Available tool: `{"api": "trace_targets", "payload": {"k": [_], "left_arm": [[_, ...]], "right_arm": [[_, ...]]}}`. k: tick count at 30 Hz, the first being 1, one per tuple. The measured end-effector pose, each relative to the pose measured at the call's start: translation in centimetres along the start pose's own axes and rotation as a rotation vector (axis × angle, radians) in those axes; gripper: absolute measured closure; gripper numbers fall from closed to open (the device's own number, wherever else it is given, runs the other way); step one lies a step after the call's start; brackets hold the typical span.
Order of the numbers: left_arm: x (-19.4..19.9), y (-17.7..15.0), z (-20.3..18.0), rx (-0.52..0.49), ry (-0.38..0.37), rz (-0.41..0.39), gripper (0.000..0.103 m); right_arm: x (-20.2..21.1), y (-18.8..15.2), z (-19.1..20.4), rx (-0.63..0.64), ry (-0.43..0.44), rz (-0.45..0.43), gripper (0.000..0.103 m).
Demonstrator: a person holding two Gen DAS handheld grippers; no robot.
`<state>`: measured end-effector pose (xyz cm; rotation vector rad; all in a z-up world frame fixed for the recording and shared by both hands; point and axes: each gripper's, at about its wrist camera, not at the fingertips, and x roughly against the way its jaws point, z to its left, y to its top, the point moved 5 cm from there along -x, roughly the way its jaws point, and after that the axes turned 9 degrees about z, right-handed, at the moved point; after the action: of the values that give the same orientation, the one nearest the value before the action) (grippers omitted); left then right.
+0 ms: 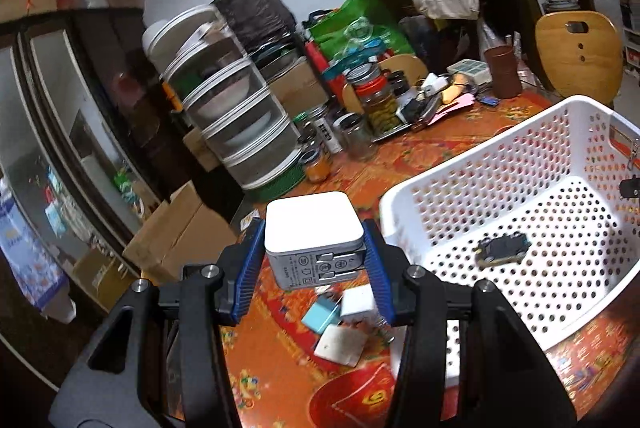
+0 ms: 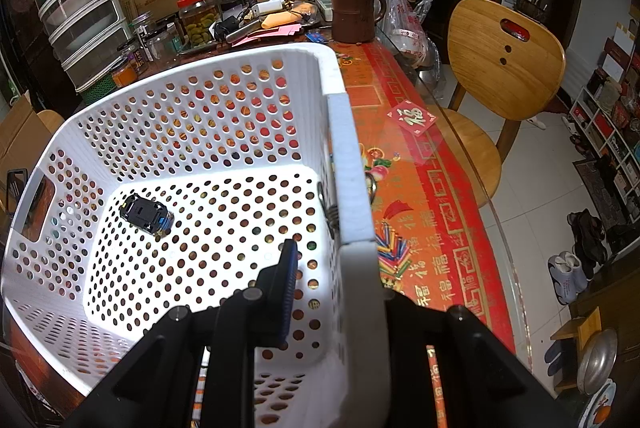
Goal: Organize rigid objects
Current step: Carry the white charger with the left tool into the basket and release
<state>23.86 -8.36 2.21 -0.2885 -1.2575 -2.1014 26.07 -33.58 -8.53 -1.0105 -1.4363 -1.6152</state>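
Note:
My left gripper (image 1: 314, 252) is shut on a white power adapter (image 1: 314, 234) and holds it above the orange tablecloth, left of the white perforated basket (image 1: 440, 184). A small black gadget (image 1: 502, 248) lies on the basket floor, also seen in the right wrist view (image 2: 146, 214). Below the adapter, a light-blue plug (image 1: 320, 314), a white cube charger (image 1: 358, 302) and a flat white square (image 1: 340, 344) lie on the table. My right gripper (image 2: 340, 284) is shut on the basket's right wall (image 2: 352, 188), one finger (image 2: 286, 288) inside, the other hidden behind the wall.
Stacked clear containers (image 1: 228, 104), glass jars (image 1: 376, 100) and clutter crowd the table's far side. A brown mug (image 2: 354, 12) stands behind the basket. Wooden chairs (image 2: 504, 60) stand at the table's right edge. Cardboard boxes (image 1: 180, 240) sit left of the table.

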Motion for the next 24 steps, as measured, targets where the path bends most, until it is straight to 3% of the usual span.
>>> {"api": "trace_targets", "payload": {"k": [13,22,24], "left_arm": [[-3.6,0.8,-8.9,-0.152,-0.105,0.094,0.057],[-6.2,-0.4,-10.3,-0.186,-0.113,0.151,0.057],[-6.1,-0.4,-10.3,-0.191,-0.103,0.131,0.056]], "right_arm": [[0.0,0.0,0.1,0.000,0.001,0.000,0.083],[0.0,0.1,0.1,0.000,0.001,0.000,0.083],[0.0,0.1,0.0,-0.001,0.001,0.001,0.083]]}}
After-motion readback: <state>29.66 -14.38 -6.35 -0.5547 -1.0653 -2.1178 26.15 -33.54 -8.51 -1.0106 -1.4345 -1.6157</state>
